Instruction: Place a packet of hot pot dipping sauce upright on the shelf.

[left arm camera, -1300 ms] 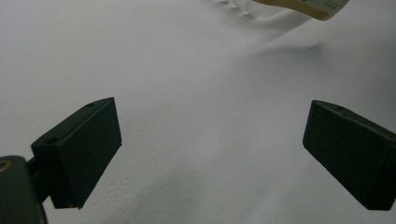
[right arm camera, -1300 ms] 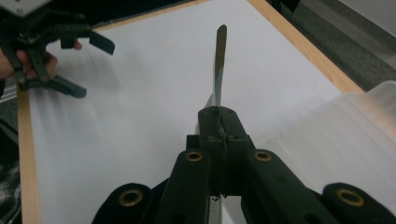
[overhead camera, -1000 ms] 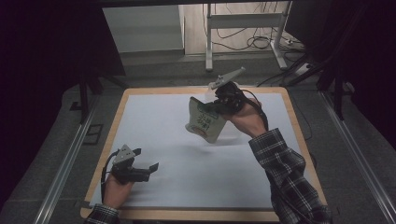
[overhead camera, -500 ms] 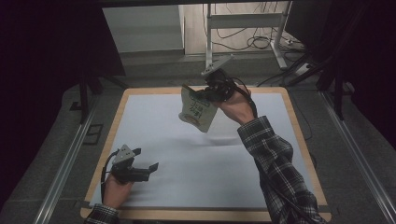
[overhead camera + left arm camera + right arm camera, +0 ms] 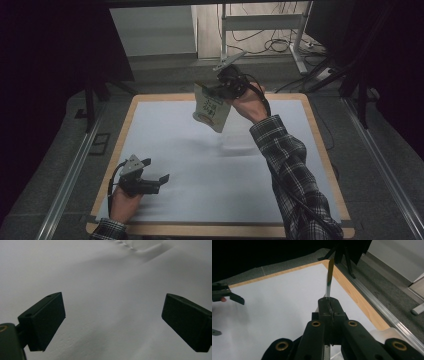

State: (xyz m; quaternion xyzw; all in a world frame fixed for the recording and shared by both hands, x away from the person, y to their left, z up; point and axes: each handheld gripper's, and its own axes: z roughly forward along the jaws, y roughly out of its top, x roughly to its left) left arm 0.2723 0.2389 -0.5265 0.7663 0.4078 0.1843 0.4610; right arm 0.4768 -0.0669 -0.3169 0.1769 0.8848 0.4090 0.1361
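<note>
A flat pale pouch (image 5: 211, 107) with green print and a round brown mark hangs in the air over the far middle of the table. My right gripper (image 5: 221, 90) is shut on its top edge. In the right gripper view the pouch (image 5: 329, 277) shows edge-on, rising from between the closed jaws of my right gripper (image 5: 329, 305). My left gripper (image 5: 155, 170) rests low near the table's front left corner, held in a hand, jaws open. The left gripper (image 5: 113, 322) has nothing between its fingers, with the white sheet (image 5: 105, 285) below it.
A white sheet (image 5: 200, 175) covers a wooden board (image 5: 326, 150). Metal rails (image 5: 70, 175) run along both sides of the table. A metal stand (image 5: 260, 22) and cables lie on the floor behind. Dark curtains close off left and right.
My right gripper has carried the pouch away from the table's middle toward the far edge and slightly higher. The left gripper has stayed where it was.
</note>
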